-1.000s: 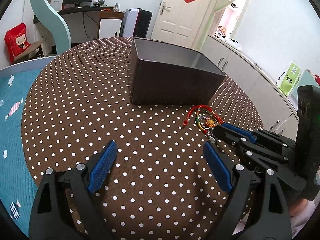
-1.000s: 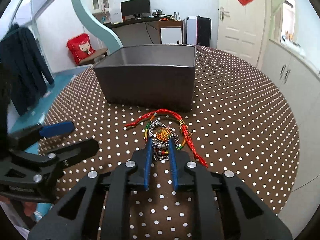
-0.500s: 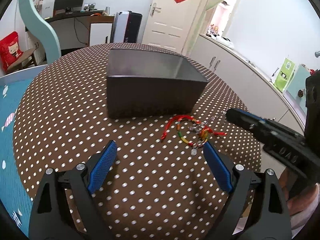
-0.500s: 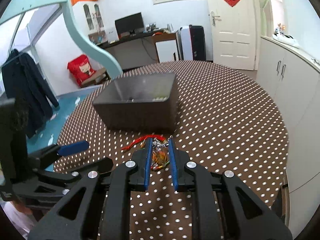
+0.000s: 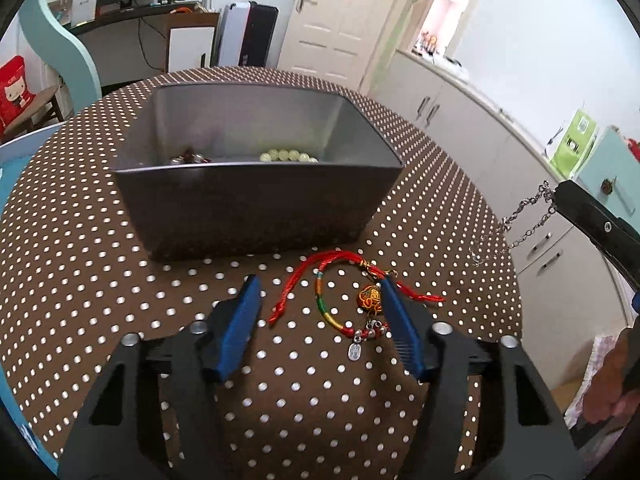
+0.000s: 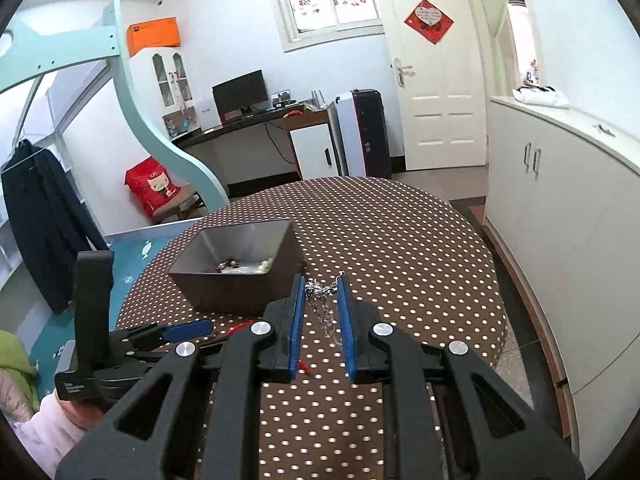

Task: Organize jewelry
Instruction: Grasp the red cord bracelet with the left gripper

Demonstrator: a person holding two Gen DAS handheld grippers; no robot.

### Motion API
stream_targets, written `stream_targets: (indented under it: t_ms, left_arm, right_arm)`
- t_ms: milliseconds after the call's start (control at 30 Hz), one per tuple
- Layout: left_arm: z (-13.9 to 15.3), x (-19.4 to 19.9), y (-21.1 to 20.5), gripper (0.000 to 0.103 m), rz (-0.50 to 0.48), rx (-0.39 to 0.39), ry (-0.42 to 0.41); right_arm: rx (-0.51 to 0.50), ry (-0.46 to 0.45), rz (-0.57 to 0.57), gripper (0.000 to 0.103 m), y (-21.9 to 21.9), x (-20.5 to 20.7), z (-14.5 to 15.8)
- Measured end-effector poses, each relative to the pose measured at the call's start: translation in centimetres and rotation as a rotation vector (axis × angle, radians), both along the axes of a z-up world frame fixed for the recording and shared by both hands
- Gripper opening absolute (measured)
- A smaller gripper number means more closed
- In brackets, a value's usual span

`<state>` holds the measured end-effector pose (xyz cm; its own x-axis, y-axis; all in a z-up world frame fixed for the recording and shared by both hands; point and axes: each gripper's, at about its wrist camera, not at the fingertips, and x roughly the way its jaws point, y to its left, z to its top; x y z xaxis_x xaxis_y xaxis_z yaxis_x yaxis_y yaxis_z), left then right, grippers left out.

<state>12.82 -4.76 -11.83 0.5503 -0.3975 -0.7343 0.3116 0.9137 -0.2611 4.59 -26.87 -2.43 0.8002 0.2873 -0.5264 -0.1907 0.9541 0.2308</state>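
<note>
Beads [image 5: 288, 156] already lie in the box [image 5: 256, 204] as sorting continues; a red cord bracelet [image 5: 344, 292] remains on the table [image 5: 100, 280]. The right gripper [image 6: 320, 312], nearly closed, pinches a silver chain [image 6: 324, 300] that dangles from its fingertips. The left gripper [image 5: 320, 320], jaws just narrowing, straddles the bracelet, its right finger [image 5: 400, 332] at the charm, nothing yet gripped.

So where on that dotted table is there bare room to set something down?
Free: the tablecloth left of the grey box, and the wide stretch right of it. Crowded: in front of the box, where the red cord bracelet lies between the left claw's fingers.
</note>
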Motion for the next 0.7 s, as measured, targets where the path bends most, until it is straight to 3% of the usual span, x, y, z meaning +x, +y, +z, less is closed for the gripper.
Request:
stream_targets:
  t_ms: [133,200,267,333,700]
  left_arm:
    - [-0.3,0.5,-1.0,0.057,0.016,0.051,-0.009]
    - [-0.4,0.6,-1.3,0.047,0.027,0.071,-0.01]
    - [-0.4,0.8,-1.8,0.022,0.039,0.115,-0.023]
    - [-0.6,0.9,-2.2,0.006,0.032,0.155,-0.029]
    - [0.4,-0.4,-2.0,0.004,0.046,0.159,-0.07]
  right_arm:
    - [0.018,0.034,-0.022,0.015,-0.8,0.7,-1.2]
    - [0.034,0.05,-0.016,0.015,-1.2,0.9,-1.7]
    - [0.037,0.059,-0.013,0.015,-1.3,1.1,-2.1]
    - [0.04,0.07,-0.012,0.015,-1.3,1.3,-2.3]
    - [0.059,0.071,0.007,0.015,-1.6,1.3,-2.3]
